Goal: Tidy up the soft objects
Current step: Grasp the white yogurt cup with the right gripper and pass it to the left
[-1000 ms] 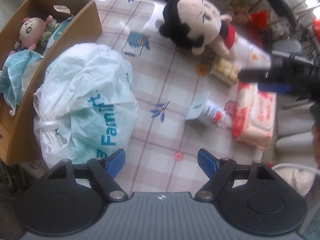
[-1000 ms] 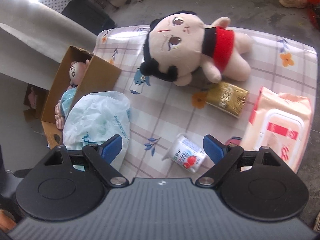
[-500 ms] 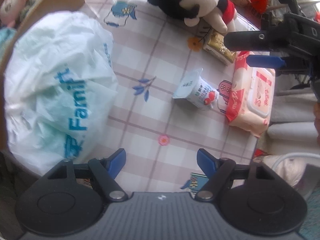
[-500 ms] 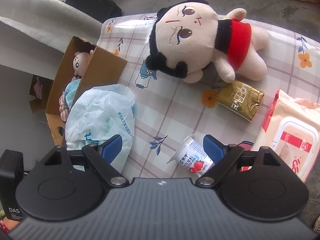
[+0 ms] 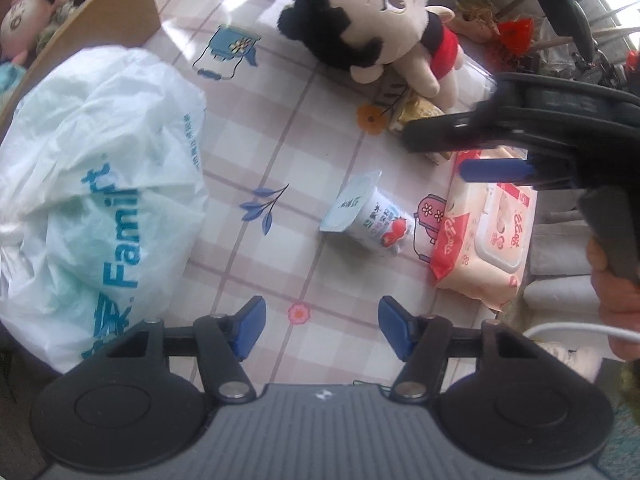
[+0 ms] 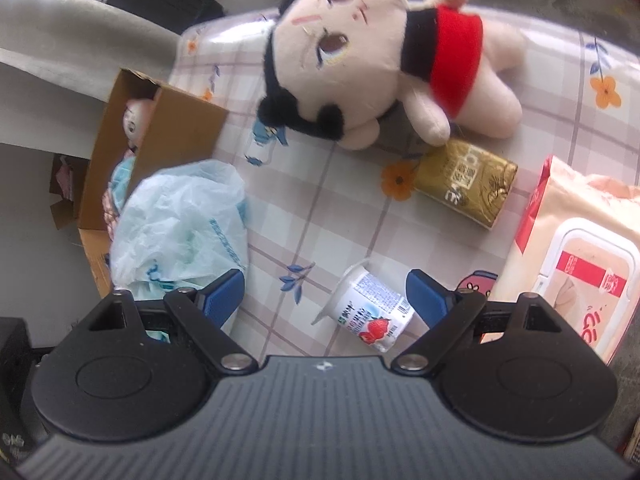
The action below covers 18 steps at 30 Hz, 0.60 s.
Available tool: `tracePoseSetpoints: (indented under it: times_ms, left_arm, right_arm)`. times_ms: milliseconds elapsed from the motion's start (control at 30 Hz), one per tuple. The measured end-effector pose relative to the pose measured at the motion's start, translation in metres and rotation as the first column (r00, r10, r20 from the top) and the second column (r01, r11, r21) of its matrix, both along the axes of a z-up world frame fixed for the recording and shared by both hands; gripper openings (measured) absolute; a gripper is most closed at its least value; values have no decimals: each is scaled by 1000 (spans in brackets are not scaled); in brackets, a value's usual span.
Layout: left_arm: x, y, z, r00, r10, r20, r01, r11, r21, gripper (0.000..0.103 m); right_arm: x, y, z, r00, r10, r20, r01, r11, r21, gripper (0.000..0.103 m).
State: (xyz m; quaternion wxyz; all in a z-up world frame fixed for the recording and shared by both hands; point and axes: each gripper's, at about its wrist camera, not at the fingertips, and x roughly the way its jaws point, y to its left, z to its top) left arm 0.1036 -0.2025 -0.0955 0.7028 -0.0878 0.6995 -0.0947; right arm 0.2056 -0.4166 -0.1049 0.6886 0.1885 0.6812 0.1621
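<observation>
A plush doll (image 5: 384, 28) (image 6: 372, 56) with black hair and a red top lies on the checked tablecloth at the far side. A cardboard box (image 5: 100, 36) (image 6: 160, 148) at the left holds a small pink doll (image 5: 24, 20) and a teal cloth. A white plastic bag (image 5: 96, 184) (image 6: 184, 224) lies beside the box. My left gripper (image 5: 320, 326) is open and empty above the cloth's near edge. My right gripper (image 6: 324, 300) is open and empty, low over a yogurt cup; it also shows in the left wrist view (image 5: 500, 156).
A yogurt cup (image 5: 368, 216) (image 6: 368, 308) lies on its side mid-table. A gold packet (image 6: 464, 184) lies below the doll. A pink wet-wipes pack (image 5: 484, 232) (image 6: 576, 256) sits at the right edge. Clutter and a chair stand beyond the table.
The right gripper has moved forward toward the plush doll, which now looks larger. The left gripper has shifted right and slightly back; the box has come back into its view.
</observation>
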Motion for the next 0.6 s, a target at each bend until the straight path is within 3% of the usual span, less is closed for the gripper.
tracePoseSetpoints:
  times_ms: [133,400,500,600]
  left_arm:
    - [2,-8,-6,1000,-7,-20,6,1000,-7,63]
    - [5,-16,-25,1000,-3,-12,3,1000,20,61]
    - [5,-16,-34,1000,16,-10,-15,1000,14,59]
    - [5,-14,-46,998,57,-7,-57,998,-2,57]
  right_arm:
    - [6,6,-20,998,5,-60,-5,1000,-7,86]
    - [15,17,-60,983,18,-184,-18,1000,2,69]
    - [15,17,-72,979,24,-204,-26,1000,-3,61]
    - [18,14,-76,980,29,-196,-30,1000,-2,45]
